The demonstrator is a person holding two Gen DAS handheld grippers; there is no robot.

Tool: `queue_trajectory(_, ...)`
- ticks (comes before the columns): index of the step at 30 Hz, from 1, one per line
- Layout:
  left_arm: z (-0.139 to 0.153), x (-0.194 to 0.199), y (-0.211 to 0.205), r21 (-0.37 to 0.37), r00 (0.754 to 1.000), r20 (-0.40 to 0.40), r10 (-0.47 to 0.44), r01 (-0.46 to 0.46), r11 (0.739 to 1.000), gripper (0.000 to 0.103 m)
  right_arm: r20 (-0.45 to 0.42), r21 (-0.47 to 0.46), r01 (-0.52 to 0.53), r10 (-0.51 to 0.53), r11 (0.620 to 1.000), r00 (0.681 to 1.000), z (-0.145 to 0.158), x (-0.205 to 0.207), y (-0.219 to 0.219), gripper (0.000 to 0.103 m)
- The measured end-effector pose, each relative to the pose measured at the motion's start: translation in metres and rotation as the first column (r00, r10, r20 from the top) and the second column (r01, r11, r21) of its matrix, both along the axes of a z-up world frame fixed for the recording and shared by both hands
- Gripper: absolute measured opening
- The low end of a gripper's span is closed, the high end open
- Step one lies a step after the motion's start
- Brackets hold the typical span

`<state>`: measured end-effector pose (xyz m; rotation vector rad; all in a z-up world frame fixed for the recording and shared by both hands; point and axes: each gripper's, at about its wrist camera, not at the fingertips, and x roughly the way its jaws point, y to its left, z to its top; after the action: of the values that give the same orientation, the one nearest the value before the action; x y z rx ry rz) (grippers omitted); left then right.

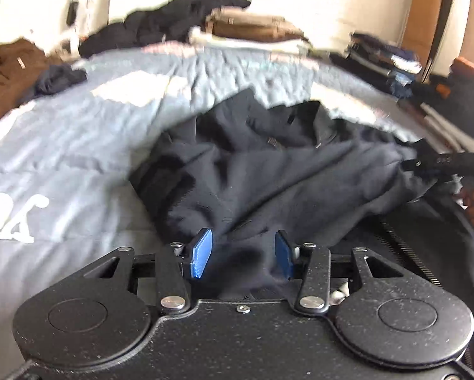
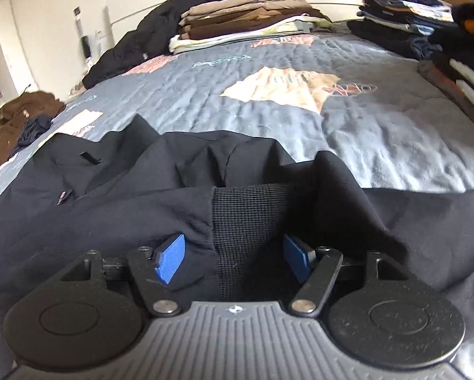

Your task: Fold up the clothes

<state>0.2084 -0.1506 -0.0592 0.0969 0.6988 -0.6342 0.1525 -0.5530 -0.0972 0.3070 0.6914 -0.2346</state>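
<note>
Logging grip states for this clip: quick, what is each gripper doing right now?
Left gripper: open, pads apart over the dark jacket, not pinching it.
Right gripper: open, the jacket's ribbed hem between its pads, not clamped.

Light: bright daylight, wall (image 1: 300, 6) at 12 o'clock blown out white.
Blur: left wrist view smeared throughout; right wrist view sharper.
Distortion: fisheye bends bed (image 2: 300, 110) edges, dark corners.
Shadows: soft, faint.
</note>
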Motion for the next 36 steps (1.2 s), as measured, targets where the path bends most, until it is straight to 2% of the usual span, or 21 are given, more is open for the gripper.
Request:
queue_trajectory(1,0.006,-0.011,0.004,-0.014,1.0,0.009,0.001,-0.001,1.0,0.052,0.002,-0.001,-0.008,0.008,1.0,1.0,0.005,-0.004,0.002,0.07)
queue_trajectory(2,0.011,-0.024,0.009,-0.032,1.0,0.007,0.003,-0.002,0.999,0.062,0.006,0.003,-0.023,0.023,1.0,1.0,0.011,-0.01,0.004,0.07)
queue_trajectory(4,0.02,-0.049,0.019,-0.069,1.0,-0.005,0.006,-0.006,0.998,0.074,0.022,0.004,-0.048,0.048,0.999,0.999,0.024,-0.028,0.011,0.071)
queue_trajectory(10,0.026,-0.107,0.056,-0.194,0.985,-0.168,0.036,-0.069,0.979,0.075,0.055,0.054,-0.104,0.101,0.993,0.993,0.068,-0.109,0.04,0.073)
queue_trajectory(13,0.024,-0.139,0.067,-0.172,0.979,-0.197,0.058,-0.092,0.981,0.075,0.048,0.051,-0.113,0.111,0.992,0.993,0.084,-0.157,0.057,0.077)
queue_trajectory(16,0.02,-0.175,0.071,-0.129,0.984,-0.175,0.046,-0.069,0.989,0.076,0.022,0.024,-0.12,0.119,0.993,0.993,0.092,-0.204,0.075,0.082)
queue_trajectory(18,0.013,-0.194,0.078,-0.131,0.98,-0.193,0.04,-0.066,0.989,0.077,0.0,-0.002,-0.118,0.118,0.993,0.993,0.09,-0.233,0.087,0.085)
queue_trajectory(21,0.0,-0.21,0.089,-0.178,0.97,-0.234,0.06,-0.104,0.978,0.077,-0.021,-0.02,-0.102,0.102,0.995,0.995,0.084,-0.267,0.101,0.088)
queue_trajectory(25,-0.016,-0.221,0.102,-0.238,0.955,-0.288,0.076,-0.148,0.96,0.077,-0.022,0.013,-0.071,0.071,0.997,0.997,0.071,-0.304,0.11,0.089)
queue_trajectory(28,-0.018,-0.224,0.104,-0.208,0.957,-0.274,0.095,-0.156,0.966,0.077,-0.017,0.03,-0.045,0.045,0.999,0.999,0.063,-0.325,0.109,0.089)
queue_trajectory(31,-0.02,-0.228,0.108,-0.214,0.956,-0.278,0.091,-0.154,0.965,0.078,-0.018,0.031,0.0,0.0,1.0,1.0,0.051,-0.345,0.1,0.09)
queue_trajectory(33,-0.022,-0.233,0.109,-0.192,0.956,-0.279,0.085,-0.142,0.971,0.078,-0.037,-0.003,0.015,-0.015,1.0,0.999,0.043,-0.357,0.095,0.09)
queue_trajectory(36,-0.022,-0.246,0.105,-0.129,0.972,-0.222,0.07,-0.101,0.987,0.082,-0.077,-0.079,0.035,-0.041,0.996,0.996,0.034,-0.368,0.087,0.09)
